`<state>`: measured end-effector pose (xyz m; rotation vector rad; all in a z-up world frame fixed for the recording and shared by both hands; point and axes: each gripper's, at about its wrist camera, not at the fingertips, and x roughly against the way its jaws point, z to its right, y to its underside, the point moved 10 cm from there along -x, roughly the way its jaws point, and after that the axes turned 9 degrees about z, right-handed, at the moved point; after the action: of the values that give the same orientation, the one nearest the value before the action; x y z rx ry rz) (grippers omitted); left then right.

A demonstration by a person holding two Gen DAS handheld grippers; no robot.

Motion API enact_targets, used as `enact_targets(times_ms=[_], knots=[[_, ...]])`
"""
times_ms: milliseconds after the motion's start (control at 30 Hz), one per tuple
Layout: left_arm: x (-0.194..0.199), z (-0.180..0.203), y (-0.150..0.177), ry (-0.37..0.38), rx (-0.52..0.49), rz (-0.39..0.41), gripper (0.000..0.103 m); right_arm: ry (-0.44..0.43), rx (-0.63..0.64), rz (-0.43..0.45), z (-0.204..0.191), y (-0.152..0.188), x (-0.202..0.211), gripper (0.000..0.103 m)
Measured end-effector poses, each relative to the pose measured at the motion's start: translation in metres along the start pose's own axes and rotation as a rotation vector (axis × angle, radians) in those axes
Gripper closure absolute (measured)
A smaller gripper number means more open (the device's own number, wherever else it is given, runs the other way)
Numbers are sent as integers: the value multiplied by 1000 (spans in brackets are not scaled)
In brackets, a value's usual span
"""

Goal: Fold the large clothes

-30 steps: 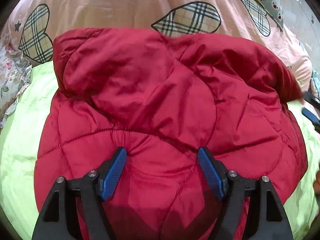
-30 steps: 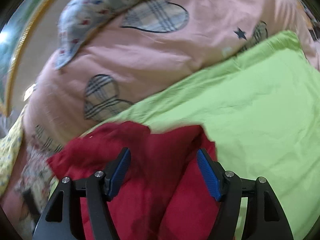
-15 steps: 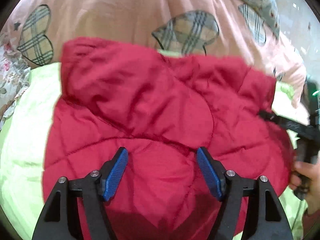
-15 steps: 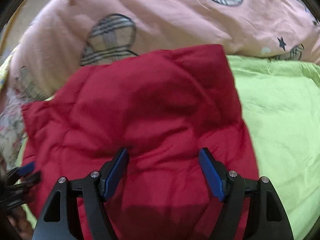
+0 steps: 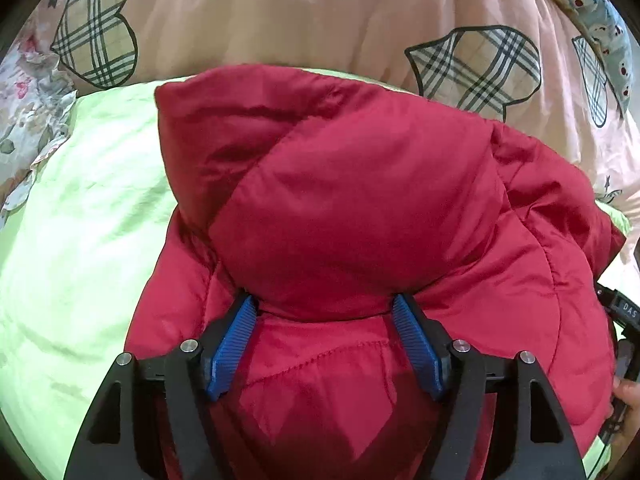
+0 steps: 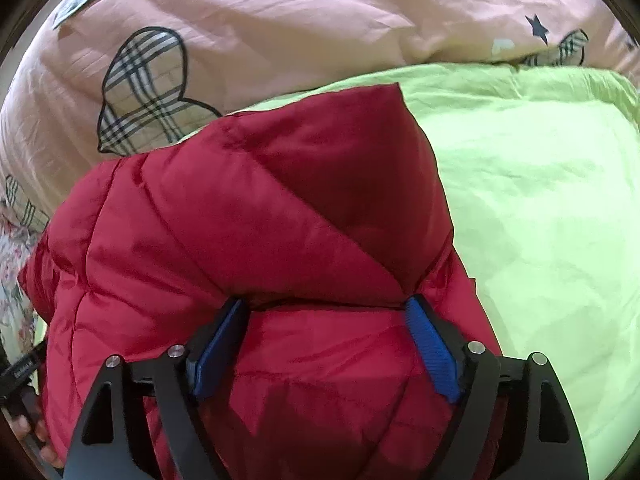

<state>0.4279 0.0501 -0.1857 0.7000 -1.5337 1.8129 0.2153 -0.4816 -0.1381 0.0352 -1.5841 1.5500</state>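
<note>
Puffy red quilted jacket bunched on the lime-green sheet.
I see my left gripper and right gripper both spread apart, fingers nudging the jacket's fold.

The left gripper fills the lower middle of its own view, black arms rising from the bottom edge, blue ribbed pads spread wide apart with red fabric bulging between them. The right gripper sits in the lower middle of its view, jaws equally spread, blue pads angled outward. At the lower right edge of the left view a hand grips a black handle; another hand shows at the lower left edge of the right view.
</note>
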Motion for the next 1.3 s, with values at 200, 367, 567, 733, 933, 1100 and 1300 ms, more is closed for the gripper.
enact_targets(times_ms=[200, 367, 567, 733, 933, 1100, 1300], knots=[[-4, 3, 1, -5, -1, 3, 31, -2, -4, 20, 0, 3, 0, 20], [11, 7, 2, 1, -13, 11, 32, -11, -8, 20, 3, 4, 4, 20], [43, 10, 2, 27, -19, 30, 28, -10, -9, 21, 1, 4, 3, 20], [72, 5, 6, 61, 1, 65, 23, -27, -23, 45, 2, 2, 18, 20], [95, -16, 16, 88, 45, 88, 23, -78, -36, 84, 5, 5, 55, 18], [105, -29, 25, 101, 81, 83, 22, -128, -37, 94, 8, 12, 85, 18], [110, -49, 30, 129, 155, 66, 21, -155, -41, 78, 14, 23, 103, 18]])
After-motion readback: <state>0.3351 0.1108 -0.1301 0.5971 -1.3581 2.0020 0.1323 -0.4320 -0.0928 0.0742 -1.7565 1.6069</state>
